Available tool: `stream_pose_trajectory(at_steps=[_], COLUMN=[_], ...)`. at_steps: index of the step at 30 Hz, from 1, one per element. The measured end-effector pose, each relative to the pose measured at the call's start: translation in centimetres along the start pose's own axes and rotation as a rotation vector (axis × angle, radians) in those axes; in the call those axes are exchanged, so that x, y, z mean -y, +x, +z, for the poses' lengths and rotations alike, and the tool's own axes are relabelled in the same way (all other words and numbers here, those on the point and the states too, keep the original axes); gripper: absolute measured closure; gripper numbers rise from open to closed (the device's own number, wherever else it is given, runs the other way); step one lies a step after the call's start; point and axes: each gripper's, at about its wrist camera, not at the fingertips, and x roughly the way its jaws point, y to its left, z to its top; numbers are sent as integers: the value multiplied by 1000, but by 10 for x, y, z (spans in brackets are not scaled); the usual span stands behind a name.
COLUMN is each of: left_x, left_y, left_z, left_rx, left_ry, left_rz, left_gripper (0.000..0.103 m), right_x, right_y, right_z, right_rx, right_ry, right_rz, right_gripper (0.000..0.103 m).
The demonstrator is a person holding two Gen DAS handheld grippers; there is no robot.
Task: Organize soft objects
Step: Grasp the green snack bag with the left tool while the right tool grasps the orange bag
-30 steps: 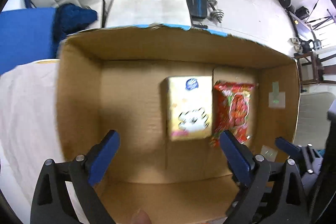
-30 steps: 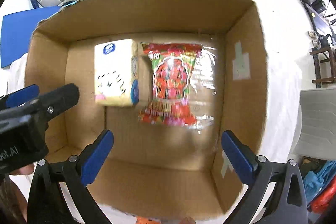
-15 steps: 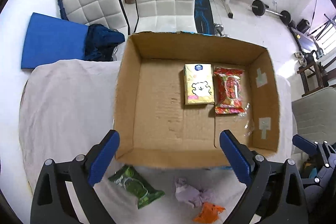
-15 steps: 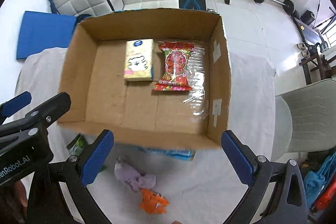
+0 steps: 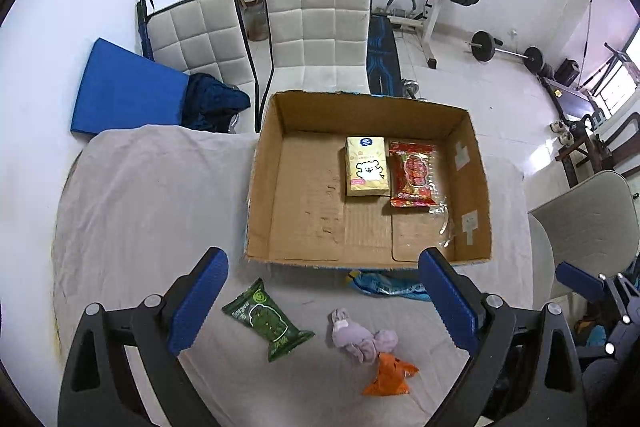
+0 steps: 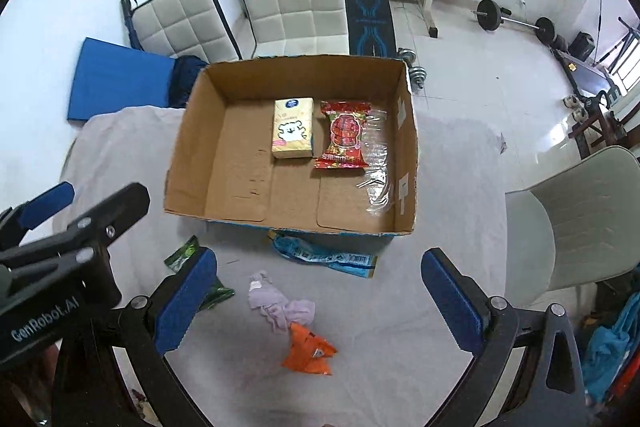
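Both grippers, left (image 5: 322, 301) and right (image 6: 318, 301), have pulled back from the cardboard box (image 5: 256, 187), jaws wide apart and empty. Tissue pack (image 5: 367, 167) and red snack bag (image 5: 412, 174) lie inside; the green packet (image 5: 267, 319) near the box looks next.

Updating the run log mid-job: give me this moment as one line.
hand-held grippers: left open, right open, both empty | box: yellow pack, red pack | table: green pack, lilac cloth, orange pack, blue pack
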Motion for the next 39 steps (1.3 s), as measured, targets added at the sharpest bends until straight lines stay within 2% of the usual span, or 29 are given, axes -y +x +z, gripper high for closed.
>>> stream_pose_trajectory(at_steps=[3, 5, 9, 13, 16, 19, 20, 22, 23, 24, 27, 31, 35, 37, 39], left_x=[-1, -9, -29, -55, -73, -88, -92, -100, -104, -107, -114, -118, -117, -112, -106], left_y=[-11, -17, -6, 40, 77, 105, 113, 129, 137, 146, 169, 205, 243, 256, 262], left_z=[-6, -17, -48, -96, -129, -151, -155, -159, -160, -158, -150, -137, -130, -130, -132], left_rx=[0, 2, -33, -190, -306, -382, -401, -430, -445, -453, -480, -515, -566, -583, -591], left_ry=[3, -15, -52, -116, -180, -244, -265, -311, -342, -372, -435, -500, -496, -458, -405], left_rz=[2, 2, 50, 76, 70, 68, 63, 39, 25, -5, -54, -91, -69, -37, -32], left_gripper=[5, 5, 5, 5, 5, 5, 5, 5, 5, 5, 5, 5, 6, 13, 32], right_x=[1, -2, -9, -2, 6, 8, 8, 8, 7, 7, 13, 17, 28, 31, 30], right_y=[-2, 11, 71, 146, 189, 214, 220, 231, 235, 239, 239, 230, 221, 219, 219], right_z=[-7, -21, -65, -116, -147, -168, -172, -180, -182, -185, -188, -187, -185, -182, -180], right_rx=[-21, -72, -246, -447, -553, -580, -585, -599, -601, -601, -590, -583, -579, -583, -595], right_ry=[-14, -50, -115, -29, 83, 156, 178, 219, 227, 244, 312, 284, 272, 257, 232], right_rz=[17, 16, -19, -3, 39, 51, 60, 80, 77, 74, 98, 79, 58, 49, 45], right_gripper=[0, 0, 0, 0, 0, 3, 7, 20, 36, 40, 46, 50, 52, 52, 52])
